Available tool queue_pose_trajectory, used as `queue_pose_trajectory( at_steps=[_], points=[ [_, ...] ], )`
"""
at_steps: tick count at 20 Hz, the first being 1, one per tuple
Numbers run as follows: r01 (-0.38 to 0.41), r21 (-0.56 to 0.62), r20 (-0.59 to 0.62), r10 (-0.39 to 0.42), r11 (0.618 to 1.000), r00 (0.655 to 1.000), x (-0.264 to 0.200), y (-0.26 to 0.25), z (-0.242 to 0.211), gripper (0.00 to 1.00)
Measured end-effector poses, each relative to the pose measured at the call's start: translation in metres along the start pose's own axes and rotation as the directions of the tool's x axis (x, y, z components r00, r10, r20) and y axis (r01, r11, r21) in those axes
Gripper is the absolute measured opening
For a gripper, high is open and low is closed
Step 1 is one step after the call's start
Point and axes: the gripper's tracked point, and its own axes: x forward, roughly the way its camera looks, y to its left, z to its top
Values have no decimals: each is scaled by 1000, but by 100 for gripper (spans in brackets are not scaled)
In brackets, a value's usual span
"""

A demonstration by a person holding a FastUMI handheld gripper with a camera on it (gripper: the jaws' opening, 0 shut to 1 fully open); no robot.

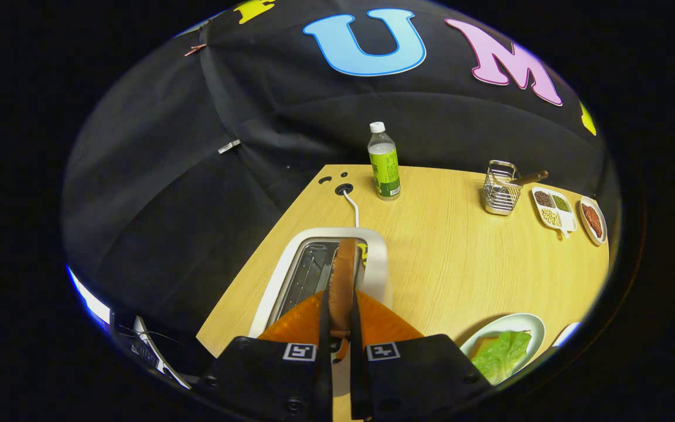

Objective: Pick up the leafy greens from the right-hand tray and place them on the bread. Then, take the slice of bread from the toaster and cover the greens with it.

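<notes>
My gripper (337, 302) is shut on a slice of bread (343, 275), held edge-on between the two fingers just above the white toaster (379, 258). The slice stands upright over the toaster's slot, with its lower edge hidden behind the fingers. To the right of the fingers, a pale plate (525, 323) holds a slice of bread with the leafy greens (500, 351) lying on top of it.
A green-labelled bottle (384, 164) stands beyond the toaster near the table's far edge. Farther right are a wire basket (500, 190) with a utensil, a divided dish of beans (553, 211) and a small plate of reddish food (593, 220). The toaster's cord (352, 208) runs to a hole in the table.
</notes>
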Motion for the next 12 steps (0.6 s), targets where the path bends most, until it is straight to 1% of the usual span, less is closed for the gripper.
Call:
queue_pose_trajectory(
  at_steps=[1, 6, 9, 12],
  points=[
    [3, 2, 6, -3, 1000, 1000, -1, 1, 0, 14],
    [-20, -5, 78, 21, 1000, 997, -23, 11, 15, 14],
    [-60, 16, 116, 57, 998, 992, -43, 16, 33, 14],
    [-114, 54, 182, 102, 992, 978, -74, 14, 57, 14]
  ],
)
